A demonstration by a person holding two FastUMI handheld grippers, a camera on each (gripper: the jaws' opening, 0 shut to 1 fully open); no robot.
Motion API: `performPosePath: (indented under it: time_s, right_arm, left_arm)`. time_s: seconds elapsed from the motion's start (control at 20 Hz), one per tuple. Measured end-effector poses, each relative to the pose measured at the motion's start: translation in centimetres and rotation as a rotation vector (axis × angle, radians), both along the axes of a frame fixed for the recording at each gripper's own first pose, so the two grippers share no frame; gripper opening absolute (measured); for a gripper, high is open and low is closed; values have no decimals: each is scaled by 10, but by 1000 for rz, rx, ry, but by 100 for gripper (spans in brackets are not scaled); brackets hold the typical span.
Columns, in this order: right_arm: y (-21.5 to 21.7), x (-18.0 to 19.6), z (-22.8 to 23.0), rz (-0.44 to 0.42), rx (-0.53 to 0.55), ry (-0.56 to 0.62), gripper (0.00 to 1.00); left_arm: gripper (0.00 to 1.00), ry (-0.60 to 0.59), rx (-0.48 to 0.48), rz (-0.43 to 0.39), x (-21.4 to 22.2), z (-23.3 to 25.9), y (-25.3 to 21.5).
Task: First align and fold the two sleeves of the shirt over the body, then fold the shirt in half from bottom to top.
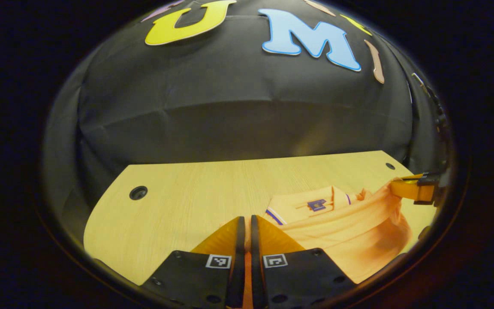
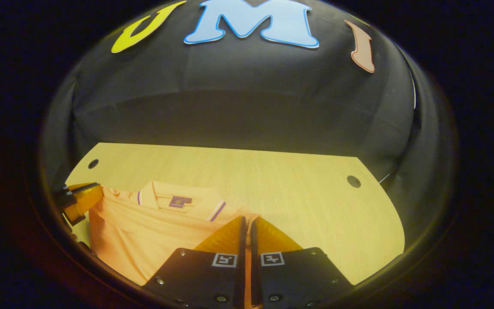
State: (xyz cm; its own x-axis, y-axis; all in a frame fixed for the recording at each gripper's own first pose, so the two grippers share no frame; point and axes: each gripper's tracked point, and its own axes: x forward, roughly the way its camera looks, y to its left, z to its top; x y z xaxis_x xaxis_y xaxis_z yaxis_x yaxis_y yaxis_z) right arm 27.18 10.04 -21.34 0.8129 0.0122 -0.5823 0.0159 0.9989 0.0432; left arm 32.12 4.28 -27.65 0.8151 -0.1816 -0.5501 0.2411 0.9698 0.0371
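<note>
Shirt [image 1: 350,231] is the orange polo sitting on the light wood table [image 1: 195,189], and it's bunched up rather than flat. In the left gripper view it fills the lower right of the frame; in the right gripper view the shirt [image 2: 144,231] sits lower left, with bare table [image 2: 307,197] stretching off to the right. The hem edge is lifted off the wood and pulled toward the collar [image 1: 311,204], so the body sags in a loose curve between your two tools. The collar lies at the far side of the shirt, showing a striped edge and a small dark tag.

Your left gripper [image 1: 247,223] sits bottom centre of its own view, jaws squeezed nearly together with a thin strip of orange fabric running down the gap, so it's pinching the shirt edge. Your right gripper [image 2: 247,225] looks the same in its view: fingers almost closed, cloth caught between them.

You can also spot the right gripper [image 1: 414,189] at the right edge of the left gripper view, with fabric bunched right against it. There's a round cable hole [image 1: 138,192] in the table, centre left in that view.
</note>
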Motion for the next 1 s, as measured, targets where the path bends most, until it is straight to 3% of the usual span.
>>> performPosePath:
  time_s: [0.2, 0.3, 0.35, 0.4, 0.45, 0.55, 0.8, 1.0]
  right_arm:
    - [-4, -8, 3, 17, -28, -1, 29]
    - [-4, -12, 10, 22, -33, -18, 44]
    - [-4, -15, 10, 21, -35, -21, 59]
    - [-5, -17, 10, 18, -36, -23, 61]
    - [-5, -20, 10, 14, -34, -29, 71]
    - [-8, -27, 13, 5, -30, -37, 86]
    - [-23, -53, 40, -3, -66, -95, 87]
    - [-27, -86, 77, 3, -65, -183, 87]
  left_arm:
    - [17, 9, -4, -1, -7, 5, -3]
    - [41, 5, -9, 0, -11, 11, -3]
    - [51, 0, -12, 3, -13, 14, -3]
    - [61, -5, -18, 0, -15, 17, -4]
    - [72, -10, -17, 0, -18, 21, -5]
    - [82, -27, -8, 2, -25, 27, -6]
    - [96, -96, 25, 17, -45, 62, -6]
    - [95, -161, 13, 15, -71, 101, -14]
